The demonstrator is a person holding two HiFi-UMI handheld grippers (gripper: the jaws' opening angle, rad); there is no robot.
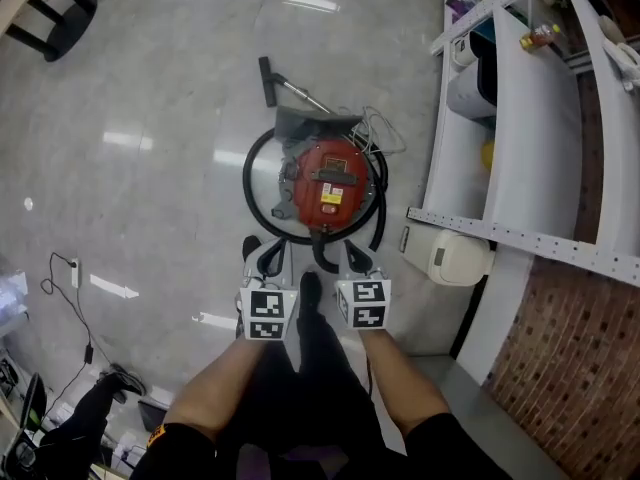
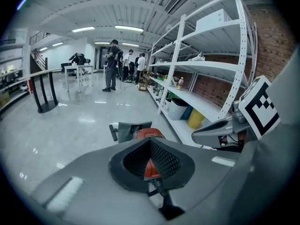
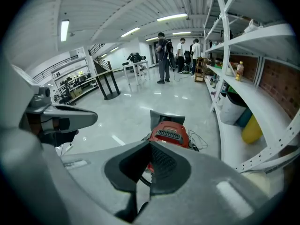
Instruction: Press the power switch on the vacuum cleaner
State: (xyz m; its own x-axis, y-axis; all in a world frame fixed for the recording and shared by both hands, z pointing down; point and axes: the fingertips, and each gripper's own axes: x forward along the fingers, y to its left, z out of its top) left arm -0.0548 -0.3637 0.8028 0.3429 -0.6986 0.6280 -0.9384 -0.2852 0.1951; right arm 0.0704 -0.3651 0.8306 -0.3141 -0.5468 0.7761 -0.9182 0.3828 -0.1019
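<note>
A red canister vacuum cleaner (image 1: 328, 193) stands on the glossy grey floor in the head view, with a black hose (image 1: 252, 183) looped round it and its floor nozzle (image 1: 268, 80) lying beyond. It carries a black handle and a yellow label on top; I cannot pick out the switch. My left gripper (image 1: 264, 258) and right gripper (image 1: 352, 260) hang side by side just short of the vacuum, both shut and empty, not touching it. The left gripper (image 2: 151, 144) has the vacuum (image 2: 146, 133) just past its tips. Ahead of the right gripper (image 3: 150, 146) the vacuum (image 3: 169, 132) shows a black grille.
White metal shelving (image 1: 520, 118) runs along the right against a brick wall, with a white bin (image 1: 450, 256) at its foot close to the vacuum. A power strip with its cable (image 1: 72, 273) lies on the floor at left. Several people (image 2: 111, 64) stand far off.
</note>
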